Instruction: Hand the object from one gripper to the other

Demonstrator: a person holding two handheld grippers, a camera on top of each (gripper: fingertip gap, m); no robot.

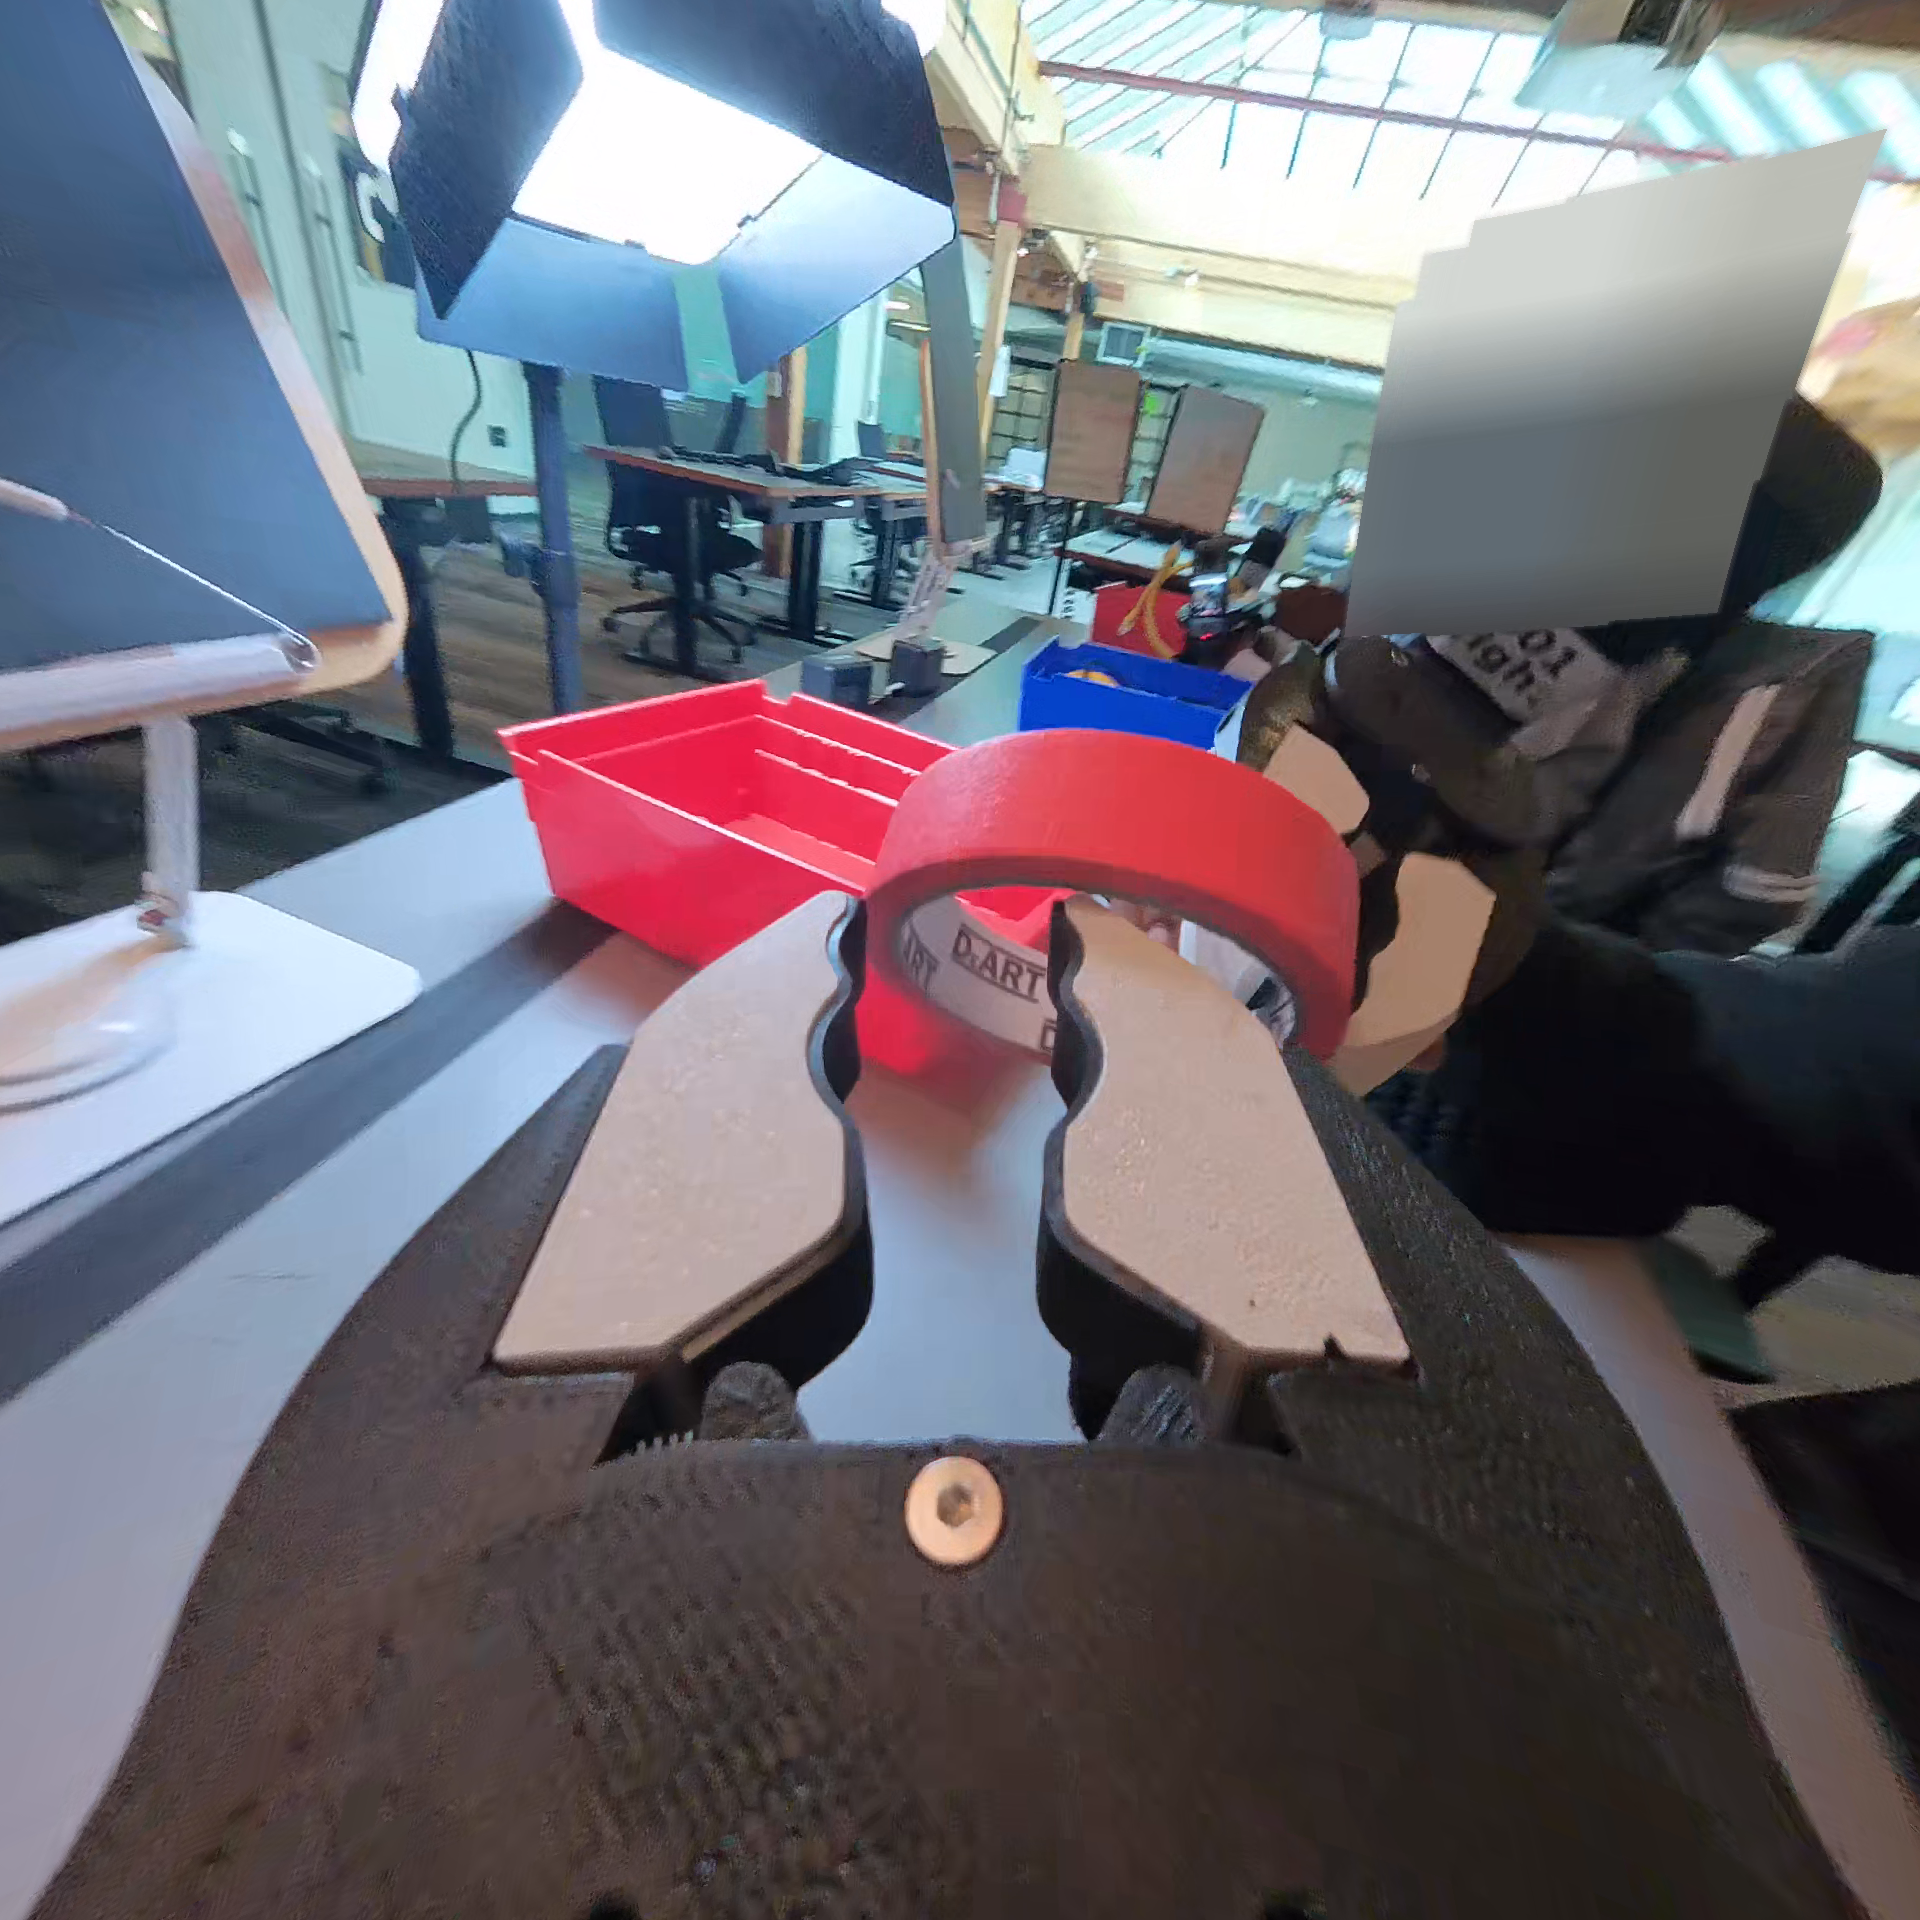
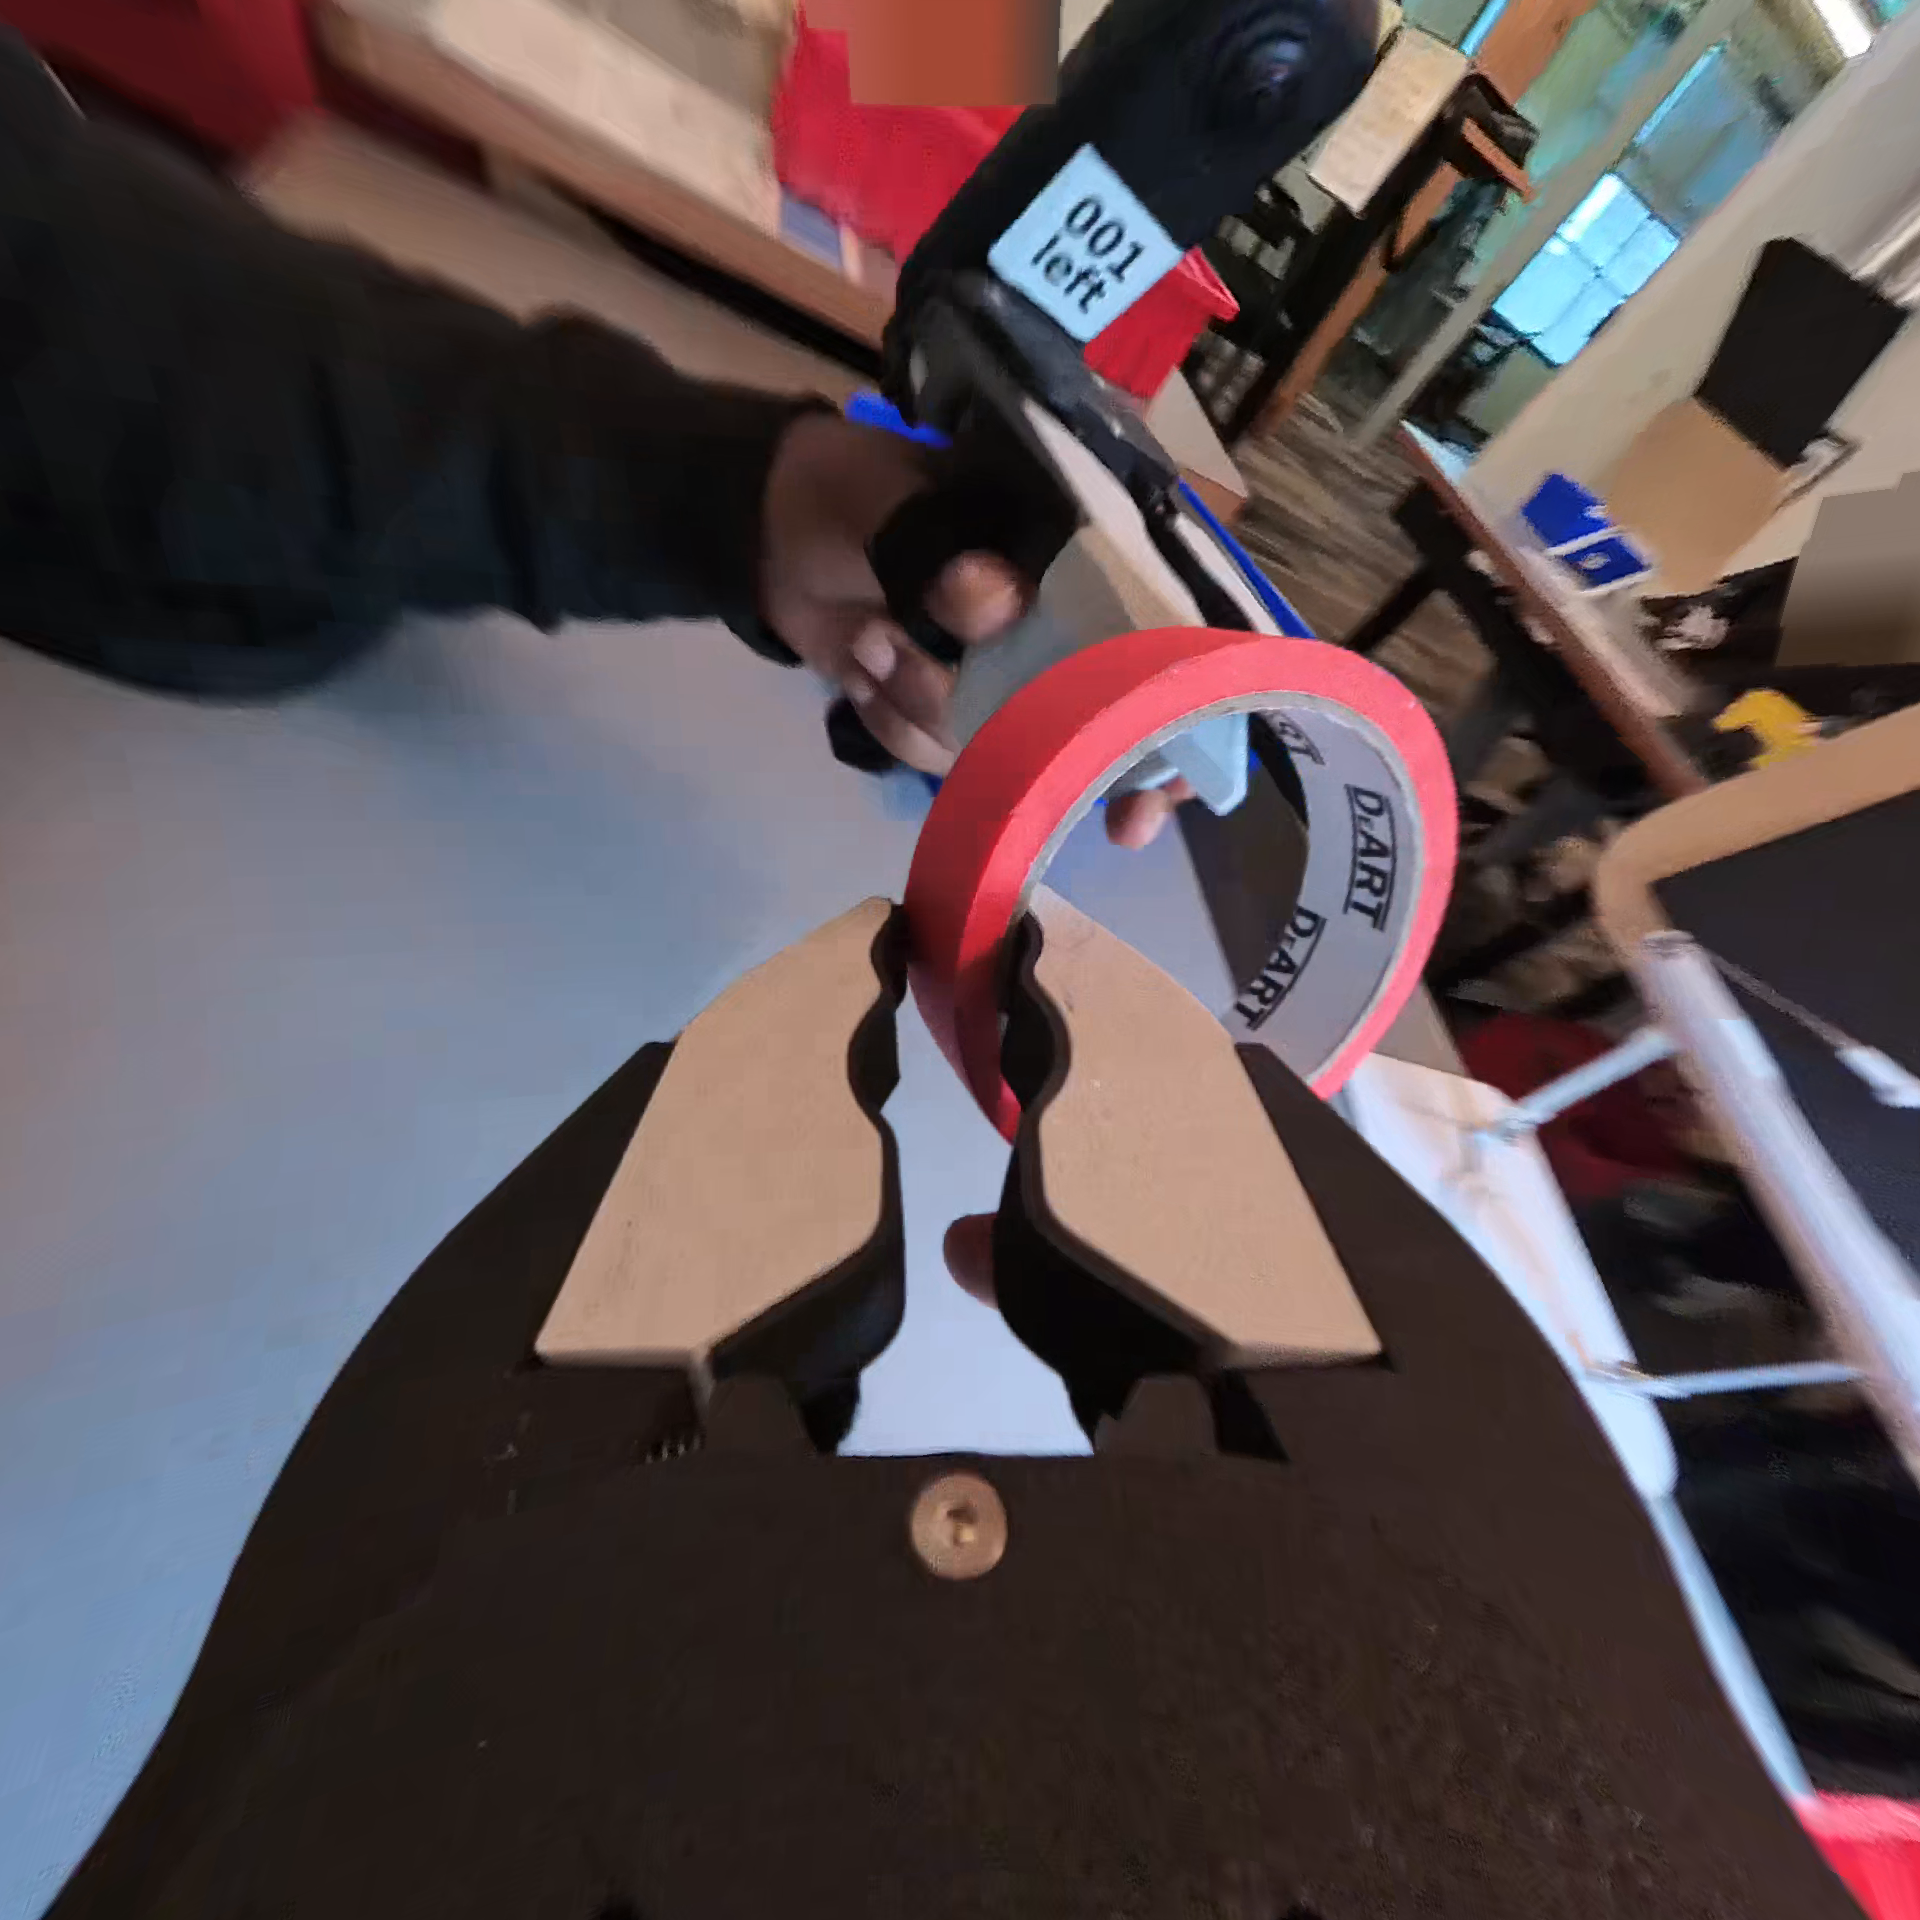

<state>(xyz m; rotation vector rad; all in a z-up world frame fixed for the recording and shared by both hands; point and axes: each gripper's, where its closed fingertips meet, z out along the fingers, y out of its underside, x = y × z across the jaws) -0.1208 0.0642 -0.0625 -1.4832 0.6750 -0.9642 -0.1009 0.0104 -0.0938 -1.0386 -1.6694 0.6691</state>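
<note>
- The right gripper (image 2: 956,925) is clamped on the wall of a red tape roll (image 2: 1184,862): one fingertip presses the outside of the band, the other sits inside the ring. The roll is held up off the grey table (image 2: 312,935), tilted, with its open face turned to the camera's right.
- The left gripper (image 1: 951,925) straddles the near rim of the same tape roll (image 1: 1122,831), one finger outside the band and one inside the core. Its jaws stand apart with a clear gap on both sides of the wall, so I judge it open and not yet carrying the roll.
- So the handover looks about half done: both grippers are at the roll, but only the right one grips. Left to do, as I read it: close the left jaws on the wall, then release the right and draw it away.
- Just past the tape roll, in the left wrist view, a red bin (image 1: 717,821) sits on the table.
- Farther behind the roll stands a blue bin (image 1: 1122,696).
- Beyond the roll in the right wrist view, a hand (image 2: 862,592) holds the left gripper's handle.
</note>
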